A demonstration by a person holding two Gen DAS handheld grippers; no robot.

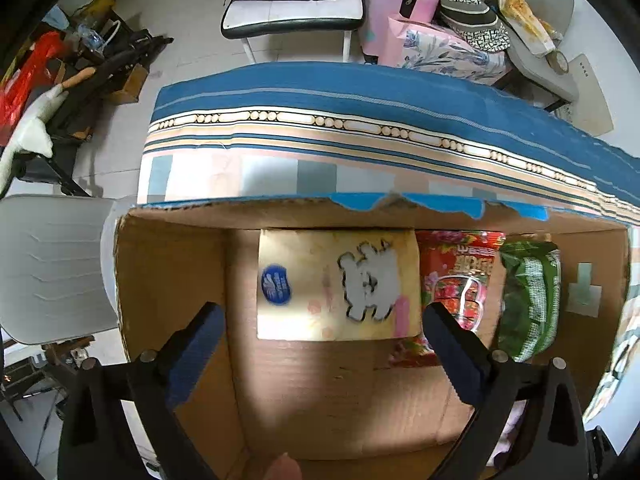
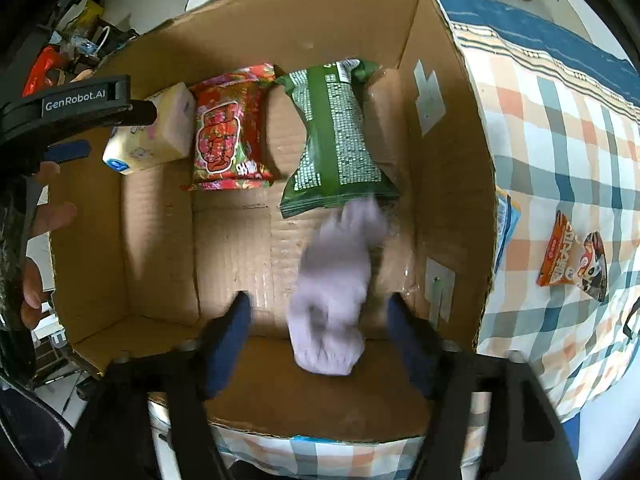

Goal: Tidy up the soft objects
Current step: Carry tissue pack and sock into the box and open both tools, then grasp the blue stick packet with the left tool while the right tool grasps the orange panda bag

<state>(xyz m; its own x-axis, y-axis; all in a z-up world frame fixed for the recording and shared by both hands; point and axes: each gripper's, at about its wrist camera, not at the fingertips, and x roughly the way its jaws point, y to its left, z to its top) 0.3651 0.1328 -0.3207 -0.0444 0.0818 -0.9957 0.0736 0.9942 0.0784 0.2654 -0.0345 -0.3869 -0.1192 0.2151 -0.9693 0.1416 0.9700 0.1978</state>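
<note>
A cardboard box (image 2: 448, 184) holds a yellow tissue pack (image 1: 338, 284), a red snack bag (image 2: 228, 136) and a green snack bag (image 2: 336, 136) along its far side. A lilac sock (image 2: 332, 292), blurred, is between my right gripper's (image 2: 320, 320) open fingers over the box floor, touching neither finger. My left gripper (image 1: 320, 324) is open and empty above the box, in front of the tissue pack. It also shows in the right wrist view (image 2: 80, 120) at the box's left wall. The red bag (image 1: 460, 280) and green bag (image 1: 528, 296) also show in the left wrist view.
The box (image 1: 168, 280) sits on a checked, blue-edged cloth (image 2: 560, 140). An orange snack packet (image 2: 572, 260) lies on the cloth right of the box. A white chair (image 1: 52, 264) stands left; a pink suitcase (image 1: 400, 0) and bags are beyond the table.
</note>
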